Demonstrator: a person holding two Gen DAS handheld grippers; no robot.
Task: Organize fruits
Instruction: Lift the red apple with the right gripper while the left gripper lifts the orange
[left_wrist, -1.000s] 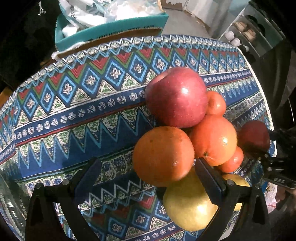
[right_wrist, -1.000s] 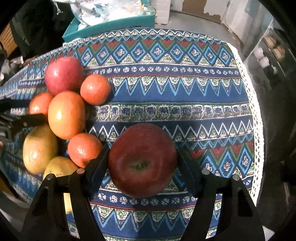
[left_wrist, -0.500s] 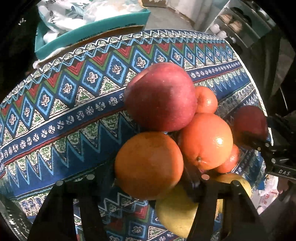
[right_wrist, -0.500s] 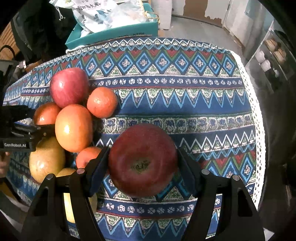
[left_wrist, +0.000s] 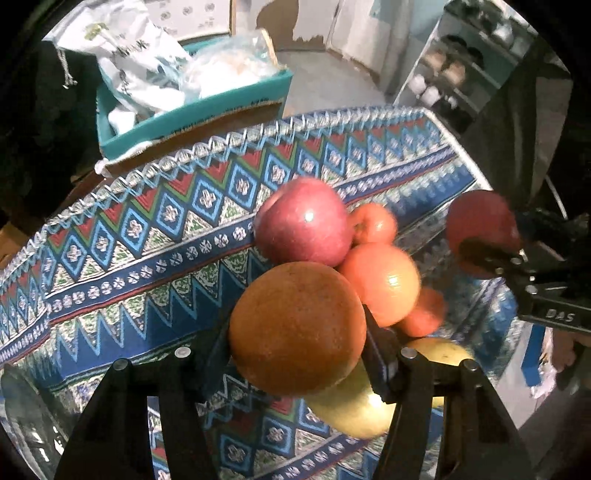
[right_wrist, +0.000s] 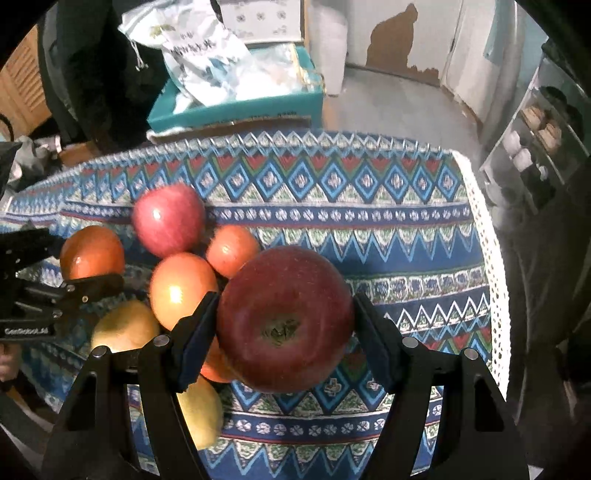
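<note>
My left gripper (left_wrist: 295, 343) is shut on a large orange (left_wrist: 297, 328), held just above the patterned tablecloth (left_wrist: 147, 240). Behind it lies the pile: a pink-red apple (left_wrist: 303, 221), another orange (left_wrist: 380, 284), two small tangerines (left_wrist: 373, 223) and yellow pears (left_wrist: 354, 402). My right gripper (right_wrist: 284, 325) is shut on a dark red apple (right_wrist: 284, 317), stem end towards the camera, raised off the cloth to the right of the pile (right_wrist: 183, 290). In the left wrist view that apple (left_wrist: 480, 229) hangs at the right. The right wrist view has the held orange (right_wrist: 92, 253) at its left.
A teal box (right_wrist: 236, 107) stuffed with plastic bags stands behind the table's far edge. The cloth's white lace edge (right_wrist: 491, 258) marks the right side of the table, with a shelf unit (right_wrist: 535, 129) beyond it. A glassy rim (left_wrist: 22, 424) shows at the lower left.
The left jaws closed from wide open onto the large orange and lifted it off the cloth. The right gripper rose with the dark red apple still in it.
</note>
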